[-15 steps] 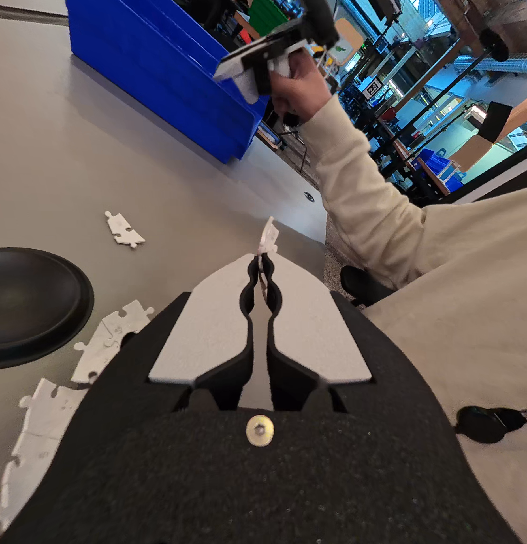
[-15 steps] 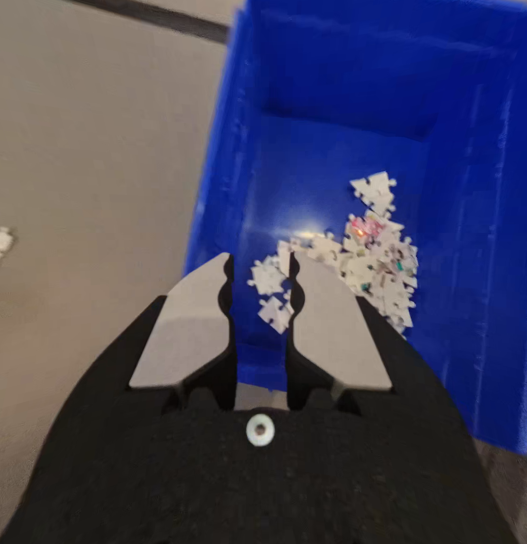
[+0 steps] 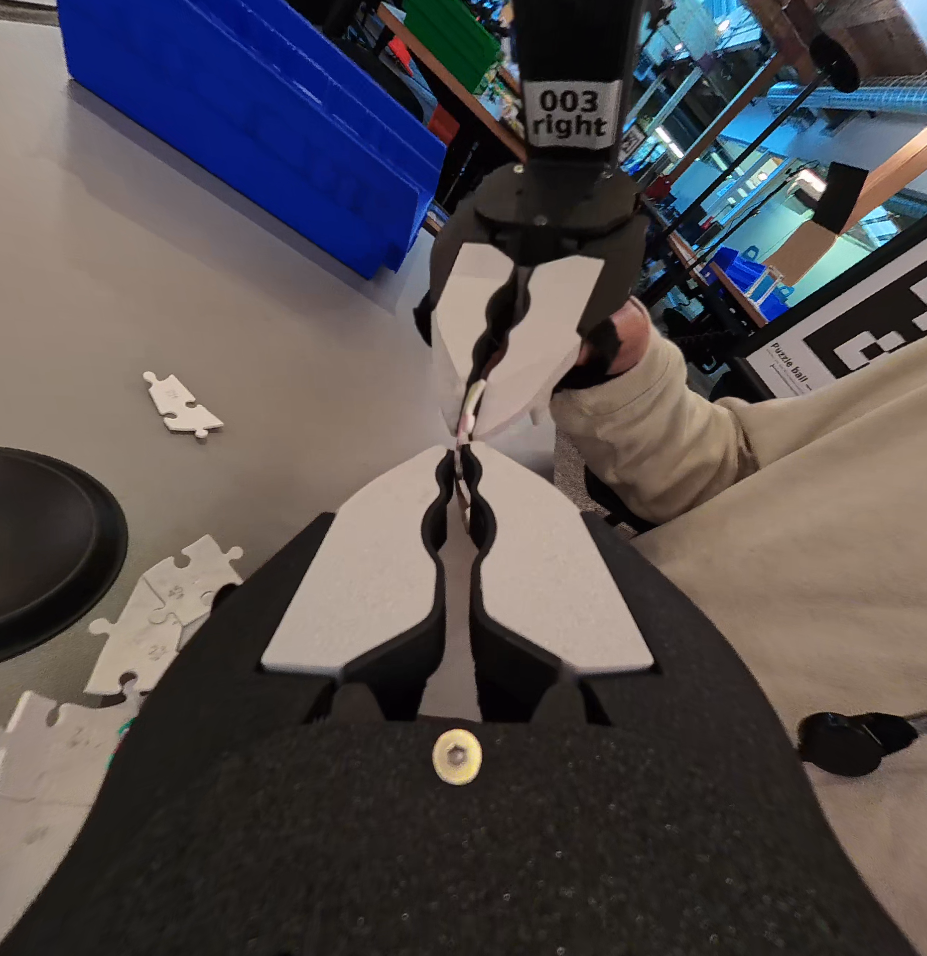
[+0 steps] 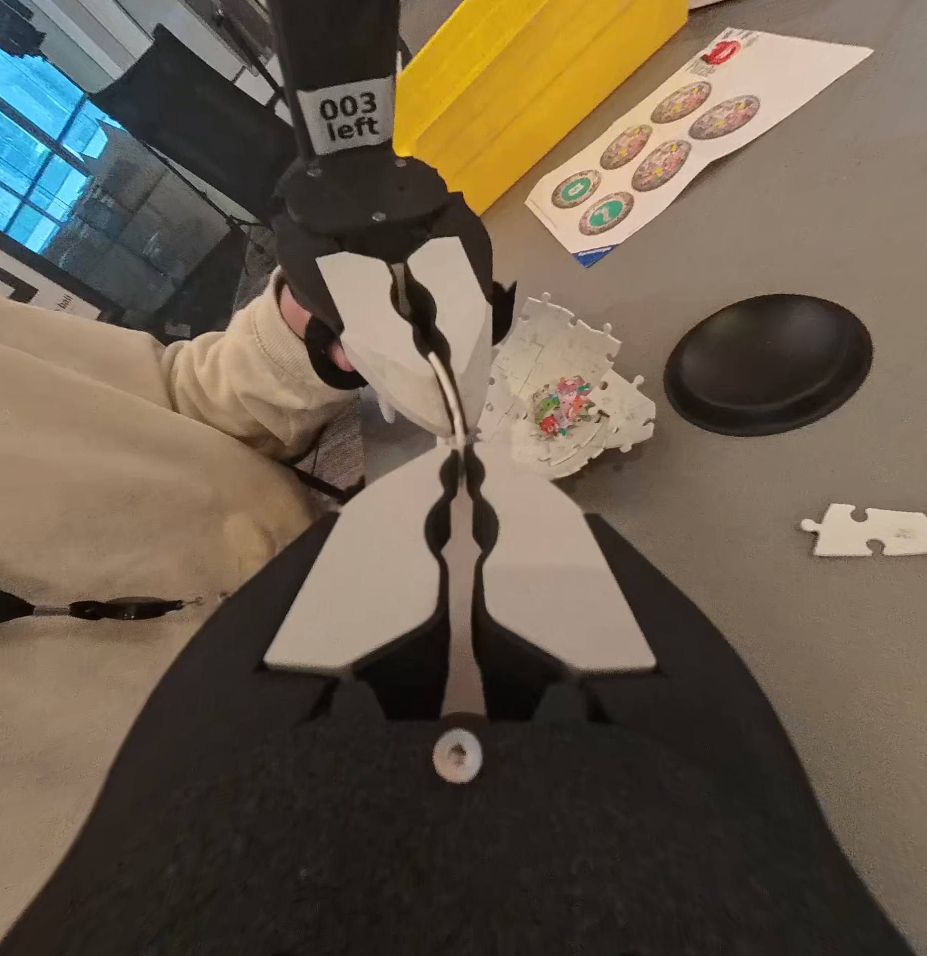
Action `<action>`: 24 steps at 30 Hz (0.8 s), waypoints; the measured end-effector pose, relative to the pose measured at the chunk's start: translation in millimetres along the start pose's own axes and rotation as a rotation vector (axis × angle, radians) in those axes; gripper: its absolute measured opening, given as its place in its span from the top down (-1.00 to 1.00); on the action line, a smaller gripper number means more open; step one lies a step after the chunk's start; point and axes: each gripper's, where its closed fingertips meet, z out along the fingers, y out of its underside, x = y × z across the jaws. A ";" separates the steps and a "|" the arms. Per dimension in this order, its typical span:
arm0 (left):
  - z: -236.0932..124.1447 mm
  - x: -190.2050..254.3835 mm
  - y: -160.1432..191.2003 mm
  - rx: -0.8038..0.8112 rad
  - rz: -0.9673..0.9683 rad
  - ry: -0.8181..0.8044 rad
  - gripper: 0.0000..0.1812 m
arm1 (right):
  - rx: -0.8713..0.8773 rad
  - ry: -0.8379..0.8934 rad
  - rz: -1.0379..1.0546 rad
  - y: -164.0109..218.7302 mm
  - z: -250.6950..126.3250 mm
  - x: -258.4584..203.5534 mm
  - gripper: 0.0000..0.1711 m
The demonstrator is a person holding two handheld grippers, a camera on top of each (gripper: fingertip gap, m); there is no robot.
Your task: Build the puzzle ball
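Nearest in the left wrist view, the left gripper is seen with its jaws closed almost fully on a thin puzzle piece, which is viewed edge-on, so its shape is hard to make out. Tip to tip against it, the right gripper is held from the far side, its jaws also pressed together on a second puzzle piece; whether the two pieces are already joined cannot be told.

On the near left of the grey desk, a curved assembled puzzle section is partly hidden behind the left gripper's black body and is cut off by the frame edge. In the right wrist view, its inner side is shown white, with a small coloured patch. Just beyond it, a black round dish is cut off at the left edge. Farther, a lone pair of joined pieces is lying flat, well apart from the grippers. At the far side, a blue bin is standing; its inside is not visible. In the right wrist view, a yellow bin and a printed sheet are seen far on the desk.
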 end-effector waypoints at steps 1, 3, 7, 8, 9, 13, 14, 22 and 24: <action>0.4 -0.7 0.4 0.005 0.010 -0.009 0.98 | 0.005 -0.001 -0.001 0.0 0.8 1.0 0.98; -3.5 3.3 -2.9 0.041 0.015 0.003 0.94 | 0.047 -0.020 0.004 -2.8 -0.9 0.4 0.98; -13.8 0.6 0.1 0.053 0.041 -0.035 0.81 | 0.165 -0.104 0.094 -8.6 -6.3 -1.3 0.98; -13.9 1.5 0.0 0.059 0.043 -0.031 0.80 | 0.169 -0.102 0.100 -7.3 -4.8 -0.1 0.98; -12.9 2.4 0.0 0.062 0.044 -0.026 0.80 | 0.179 -0.094 0.101 -7.0 -3.2 1.4 0.98; -13.3 6.8 -3.6 0.105 0.029 0.028 0.98 | 0.230 -0.208 0.151 -11.6 -3.7 -9.8 0.98; -14.7 12.9 -6.0 0.125 0.016 0.074 0.98 | 0.253 -0.276 0.181 -13.4 -6.5 -15.5 0.99; -20.3 60.1 -20.5 0.259 -0.046 0.435 0.99 | 0.374 -1.162 0.645 -26.3 -26.5 -63.7 0.98; -23.6 70.3 -24.7 0.298 -0.053 0.511 0.99 | 0.393 -1.311 0.706 -30.9 -29.7 -73.8 0.99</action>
